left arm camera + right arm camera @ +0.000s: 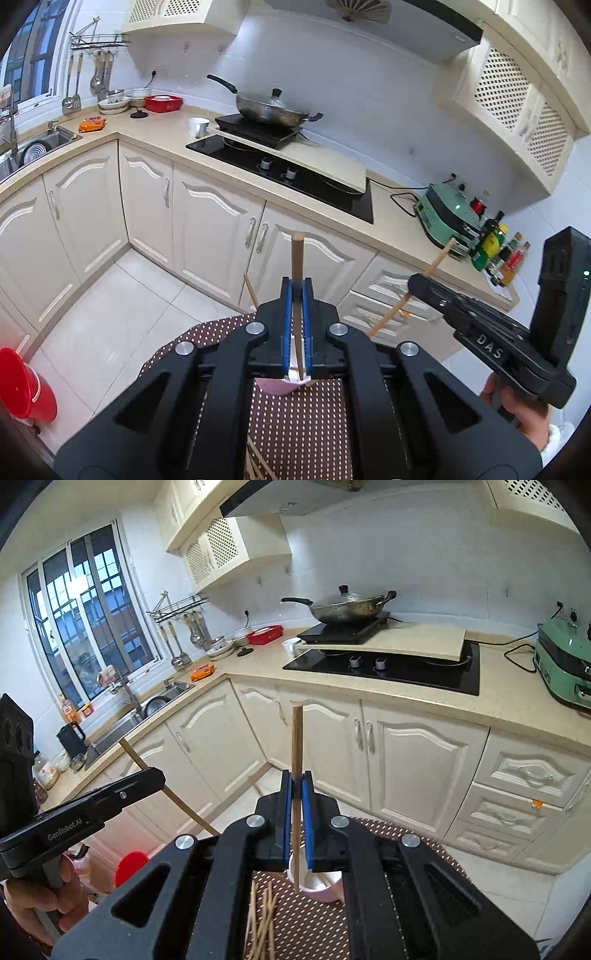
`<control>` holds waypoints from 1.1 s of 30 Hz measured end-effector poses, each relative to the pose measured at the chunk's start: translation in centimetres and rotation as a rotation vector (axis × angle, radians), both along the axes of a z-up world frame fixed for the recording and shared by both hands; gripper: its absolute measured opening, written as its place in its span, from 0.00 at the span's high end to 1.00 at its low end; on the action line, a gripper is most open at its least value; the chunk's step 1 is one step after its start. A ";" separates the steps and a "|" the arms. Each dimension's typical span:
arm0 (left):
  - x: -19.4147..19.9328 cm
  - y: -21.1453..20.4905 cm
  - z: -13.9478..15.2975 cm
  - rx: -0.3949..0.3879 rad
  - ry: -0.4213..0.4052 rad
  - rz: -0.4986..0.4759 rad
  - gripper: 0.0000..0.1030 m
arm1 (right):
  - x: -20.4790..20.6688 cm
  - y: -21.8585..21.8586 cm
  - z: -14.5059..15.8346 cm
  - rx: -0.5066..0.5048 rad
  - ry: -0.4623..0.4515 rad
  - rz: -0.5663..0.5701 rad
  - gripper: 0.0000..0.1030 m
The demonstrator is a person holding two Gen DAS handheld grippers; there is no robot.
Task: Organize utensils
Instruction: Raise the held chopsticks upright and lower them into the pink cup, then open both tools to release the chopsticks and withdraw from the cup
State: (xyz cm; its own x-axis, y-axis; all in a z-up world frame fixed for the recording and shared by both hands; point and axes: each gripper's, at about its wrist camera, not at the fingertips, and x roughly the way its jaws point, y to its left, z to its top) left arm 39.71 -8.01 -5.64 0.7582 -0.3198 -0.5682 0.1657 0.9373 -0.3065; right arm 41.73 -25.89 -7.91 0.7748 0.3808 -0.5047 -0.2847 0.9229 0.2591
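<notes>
Left wrist view: we see our left gripper (297,286) shut tight on one brown chopstick (297,258). The stick stands almost straight up between the blue pads (286,317), and its top pokes out above them. Under the gripper sits a pink cup (280,386) on a brown table with white dots (303,424). A few more sticks (255,465) lie on that table at the bottom edge. Off to the right we see our right gripper (415,282), held in a hand (517,402). It is shut on another chopstick (391,315), and that one leans to the side. In the right wrist view, the right gripper (296,775) pinches its chopstick (296,746) between blue pads, and the stick points up. Its low end hangs just over the pink cup (317,888), which has a white inside. We cannot tell if the stick touches the cup. A loose pile of chopsticks (262,923) lies on the dotted table just left of the cup. On the left side of this view the left gripper (160,773) holds its stick (170,794) at a slant, with a hand (40,897) under it. Behind all this is a kitchen counter (406,701) with a wok (343,609) on a black stove (388,664), a green cooker (561,668) and a sink (147,705).
</notes>
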 end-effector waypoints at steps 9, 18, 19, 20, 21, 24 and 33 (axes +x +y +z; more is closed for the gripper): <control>2.7 -1.8 -3.7 0.027 0.060 0.007 0.95 | 2.1 -0.8 -3.1 -0.018 0.047 0.009 0.96; 3.4 -2.3 -6.9 0.049 0.136 -0.015 0.95 | 2.6 -0.8 -5.5 -0.032 0.117 0.029 0.96; 3.4 -2.4 -7.4 0.056 0.149 -0.019 0.95 | 2.7 -0.7 -5.8 -0.036 0.128 0.030 0.96; 3.4 -2.5 -7.7 0.060 0.159 -0.024 0.95 | 2.7 -0.6 -6.3 -0.043 0.150 0.034 0.96; 3.4 -2.6 -8.2 0.061 0.174 -0.031 0.95 | 2.8 -0.6 -6.6 -0.047 0.164 0.034 0.96; 3.2 -2.8 -8.9 0.069 0.197 -0.039 0.94 | 2.8 -0.3 -7.7 -0.059 0.211 0.035 0.96; 2.7 -3.1 -9.9 0.077 0.245 -0.069 0.94 | 2.6 0.3 -9.6 -0.090 0.304 0.025 0.93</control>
State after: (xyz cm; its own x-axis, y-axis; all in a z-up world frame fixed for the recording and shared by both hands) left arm 42.44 -11.15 -15.57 0.5730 -0.3148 -0.7567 0.1592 0.9485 -0.2740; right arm 44.29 -25.56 -17.49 0.5742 0.3416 -0.7441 -0.2299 0.9395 0.2540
